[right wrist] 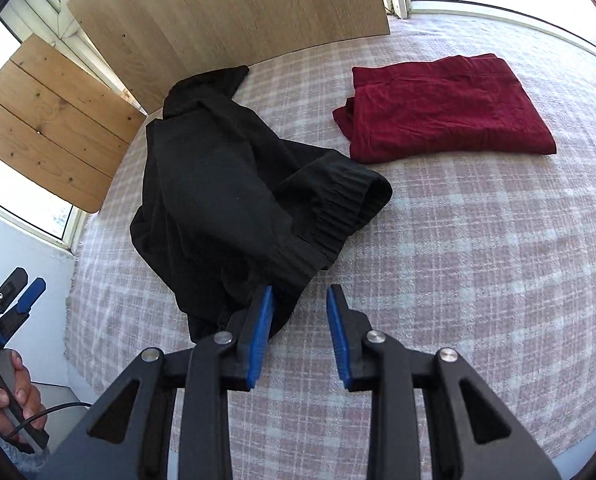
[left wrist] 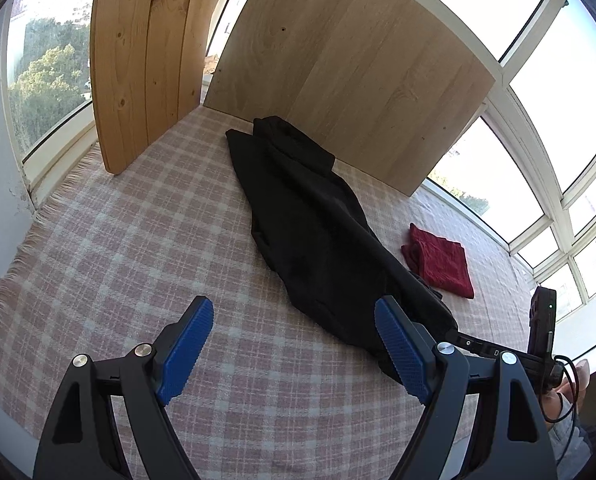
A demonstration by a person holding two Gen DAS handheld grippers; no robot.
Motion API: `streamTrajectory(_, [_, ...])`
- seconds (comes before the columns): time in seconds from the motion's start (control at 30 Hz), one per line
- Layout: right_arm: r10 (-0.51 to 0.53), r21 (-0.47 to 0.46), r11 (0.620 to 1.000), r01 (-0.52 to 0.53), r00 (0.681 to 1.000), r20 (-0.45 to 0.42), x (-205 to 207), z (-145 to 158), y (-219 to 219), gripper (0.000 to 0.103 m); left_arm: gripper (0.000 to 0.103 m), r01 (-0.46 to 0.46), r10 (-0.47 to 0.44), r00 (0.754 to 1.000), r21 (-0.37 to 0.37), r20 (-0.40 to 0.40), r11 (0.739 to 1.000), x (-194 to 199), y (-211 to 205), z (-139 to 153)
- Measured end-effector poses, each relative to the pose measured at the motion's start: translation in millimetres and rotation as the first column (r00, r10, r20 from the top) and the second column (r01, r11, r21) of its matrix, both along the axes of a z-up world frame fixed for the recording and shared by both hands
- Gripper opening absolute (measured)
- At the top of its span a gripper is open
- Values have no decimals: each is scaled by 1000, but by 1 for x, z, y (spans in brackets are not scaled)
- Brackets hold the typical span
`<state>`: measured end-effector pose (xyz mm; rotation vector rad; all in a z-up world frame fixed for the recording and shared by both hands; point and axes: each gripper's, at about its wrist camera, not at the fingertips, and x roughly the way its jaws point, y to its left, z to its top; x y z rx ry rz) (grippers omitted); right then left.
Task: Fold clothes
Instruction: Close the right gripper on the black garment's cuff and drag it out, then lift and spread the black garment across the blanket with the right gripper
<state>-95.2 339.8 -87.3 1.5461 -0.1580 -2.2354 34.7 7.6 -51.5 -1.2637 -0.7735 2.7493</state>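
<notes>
The black garment (right wrist: 234,200) lies loosely bunched on the pink checked blanket (right wrist: 477,260), stretched lengthwise from the light wooden board (left wrist: 357,68) toward the person. Its ribbed elastic waistband (right wrist: 337,208) forms the near end.

Beside the black garment, on the side away from the knotty plank panel (left wrist: 146,60), rests a folded red garment (right wrist: 445,108), near it but apart.

The right gripper (right wrist: 299,300) points down at the blanket just beside the waistband. Its blue pads (right wrist: 335,336) stand slightly apart, with nothing clamped; one pad sits at the edge of the black fabric; contact cannot be confirmed.

The left gripper (left wrist: 294,316) hovers over the blanket on the opposite side of the black garment, jaws spread wide and empty. One of its fingers (left wrist: 401,348) overlaps the garment's near end in the left wrist view.

A hand (right wrist: 14,396) grips the left tool's handle.
</notes>
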Motion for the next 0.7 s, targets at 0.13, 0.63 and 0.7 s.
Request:
streamTrajectory(0.13, [14, 62, 998, -14, 1000, 5, 5, -5, 1, 28, 82, -3, 3, 1000, -6, 1, 1000, 2, -2, -1])
streamTrajectory(0.63, [378, 464, 853, -237, 894, -238, 23, -4, -42, 28, 82, 20, -20, 1000, -23, 25, 1000, 2, 6, -7])
streamTrajectory(0.7, [441, 483, 834, -265, 847, -297, 31, 2, -46, 28, 82, 16, -15, 1000, -31, 24, 999, 4, 6, -7])
